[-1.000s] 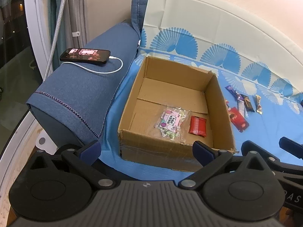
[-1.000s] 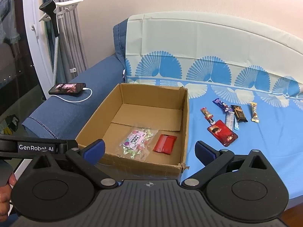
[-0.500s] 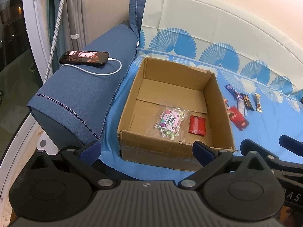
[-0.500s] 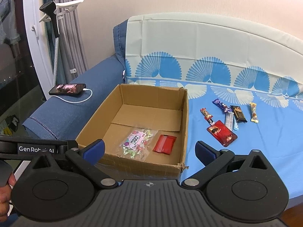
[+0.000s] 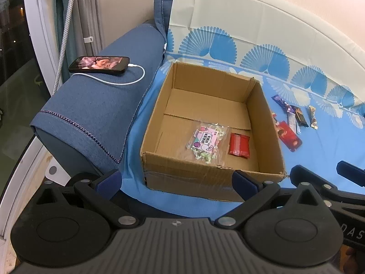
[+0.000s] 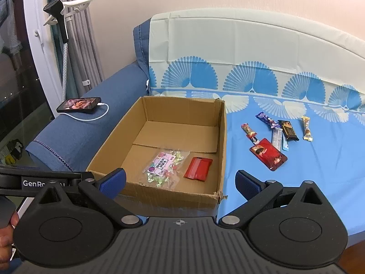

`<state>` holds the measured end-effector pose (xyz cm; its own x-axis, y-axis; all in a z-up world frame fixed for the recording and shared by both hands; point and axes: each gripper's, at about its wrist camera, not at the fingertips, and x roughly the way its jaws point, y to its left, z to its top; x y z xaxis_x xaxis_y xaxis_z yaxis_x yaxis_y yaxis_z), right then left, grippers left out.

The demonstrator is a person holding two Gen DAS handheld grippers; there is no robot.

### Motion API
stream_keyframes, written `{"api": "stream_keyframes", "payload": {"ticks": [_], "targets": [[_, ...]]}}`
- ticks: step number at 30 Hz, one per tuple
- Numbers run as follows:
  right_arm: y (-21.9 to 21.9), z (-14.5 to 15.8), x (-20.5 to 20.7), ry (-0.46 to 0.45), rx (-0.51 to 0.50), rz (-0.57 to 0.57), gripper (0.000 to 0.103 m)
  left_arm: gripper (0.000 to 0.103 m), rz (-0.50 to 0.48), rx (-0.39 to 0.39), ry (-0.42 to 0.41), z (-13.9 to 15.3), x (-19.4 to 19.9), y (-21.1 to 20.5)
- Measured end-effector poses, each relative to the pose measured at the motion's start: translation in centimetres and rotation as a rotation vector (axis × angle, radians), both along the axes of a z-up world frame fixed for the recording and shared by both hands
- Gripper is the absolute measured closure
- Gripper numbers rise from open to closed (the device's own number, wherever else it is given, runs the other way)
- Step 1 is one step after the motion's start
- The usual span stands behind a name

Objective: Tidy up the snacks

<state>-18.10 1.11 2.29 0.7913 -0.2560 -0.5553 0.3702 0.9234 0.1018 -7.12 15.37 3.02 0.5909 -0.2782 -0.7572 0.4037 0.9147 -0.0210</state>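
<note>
Nearest the cameras, the left gripper [image 5: 175, 180] and the right gripper [image 6: 180, 180] are both held level in front of the sofa's front edge, each with its blue-padded fingers spread wide and nothing between them. The left one faces the near wall of the cardboard box [image 6: 159, 197]; the right one sits beside it, in front of the box's near right corner. At the lower left of the right wrist view a bit of a hand [image 6: 5, 243] shows by the left gripper's body, though too little of it is visible to tell its grip.

The box stands open on the blue sofa cover [image 6: 319, 182], close to the armrest. Inside, near its front wall, lie a clear candy bag [image 6: 165, 167] and, just to the right, a red packet [image 6: 198, 167], apart from each other.

Farther back on the cover, right of the box, a cluster of wrapped snacks [image 6: 276, 137] lies loose. On the armrest a phone [image 5: 99, 64] rests, plugged into a white cable [image 5: 127, 82].
</note>
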Motion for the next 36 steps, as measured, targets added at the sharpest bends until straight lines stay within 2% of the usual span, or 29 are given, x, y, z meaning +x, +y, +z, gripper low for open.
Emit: {"api": "stream_keyframes", "payload": {"ticks": [23,36], "targets": [[-1.5,-1.8,1.0,0.031,0.054,-0.004,0.001,0.0,-0.012,0.07,0.045,-1.9,1.0,-1.5],[-4.9,-2.3,-0.2,-0.006,0.095,-0.078,0.001,0.0,-0.062,0.141,0.016,-1.7,1.4,-5.1]]}}
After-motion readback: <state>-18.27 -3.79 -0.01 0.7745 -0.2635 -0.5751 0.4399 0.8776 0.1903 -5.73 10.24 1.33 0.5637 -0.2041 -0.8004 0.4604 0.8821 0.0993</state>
